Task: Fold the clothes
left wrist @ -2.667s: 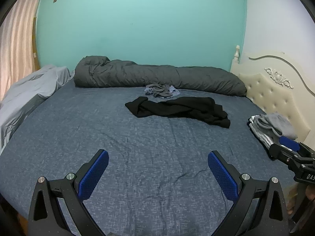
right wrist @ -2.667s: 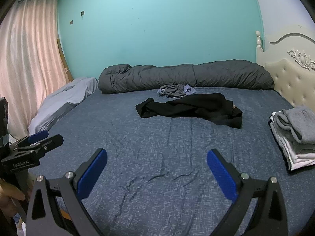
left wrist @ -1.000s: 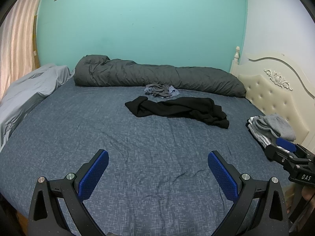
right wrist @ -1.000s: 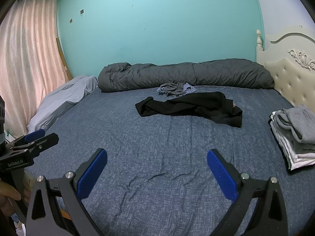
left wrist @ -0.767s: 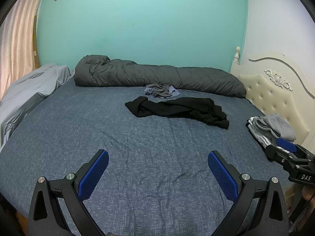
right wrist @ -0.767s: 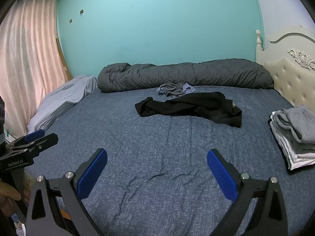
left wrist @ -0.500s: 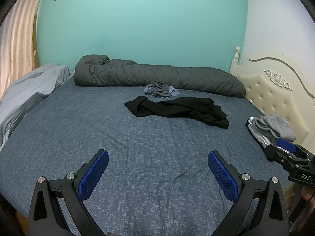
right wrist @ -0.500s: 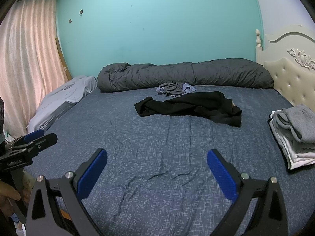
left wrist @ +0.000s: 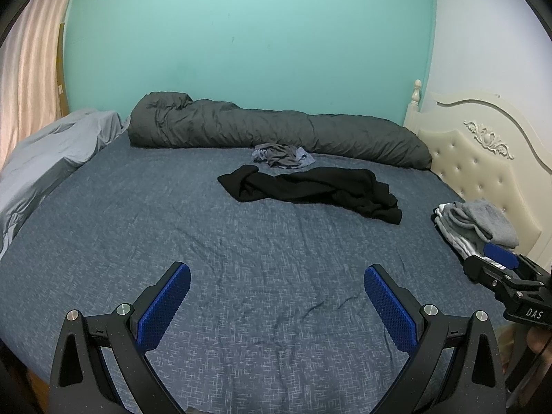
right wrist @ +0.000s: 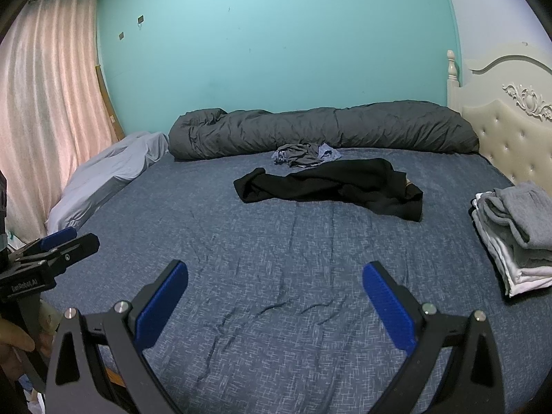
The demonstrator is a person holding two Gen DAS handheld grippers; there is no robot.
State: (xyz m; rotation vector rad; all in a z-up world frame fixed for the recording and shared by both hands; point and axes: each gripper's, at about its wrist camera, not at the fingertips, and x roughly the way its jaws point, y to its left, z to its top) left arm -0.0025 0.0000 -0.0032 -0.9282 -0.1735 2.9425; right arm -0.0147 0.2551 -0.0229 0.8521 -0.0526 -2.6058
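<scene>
A crumpled black garment [left wrist: 310, 189] [right wrist: 331, 186] lies in the middle of the blue bed [left wrist: 172, 234] [right wrist: 276, 248]. Behind it sits a small bundle of grey and blue clothes [left wrist: 283, 155] [right wrist: 305, 153]. A folded stack of grey and white clothes [left wrist: 472, 227] [right wrist: 514, 238] rests at the bed's right side near the headboard. My left gripper [left wrist: 276, 305] hovers open over the near part of the bed, well short of the black garment, nothing between its fingers. My right gripper [right wrist: 274, 305] is open likewise and holds nothing. Each gripper appears at the edge of the other's view.
A rolled dark grey duvet [left wrist: 269, 131] [right wrist: 321, 127] runs along the far edge by the teal wall. Light grey bedding [left wrist: 45, 158] [right wrist: 103, 176] lies heaped at the left. A cream padded headboard [left wrist: 483, 162] [right wrist: 510, 138] stands right, pink curtains [right wrist: 45, 120] left.
Both views have crept slightly forward and up over the bed. The clothes have not moved and both grippers have stayed open.
</scene>
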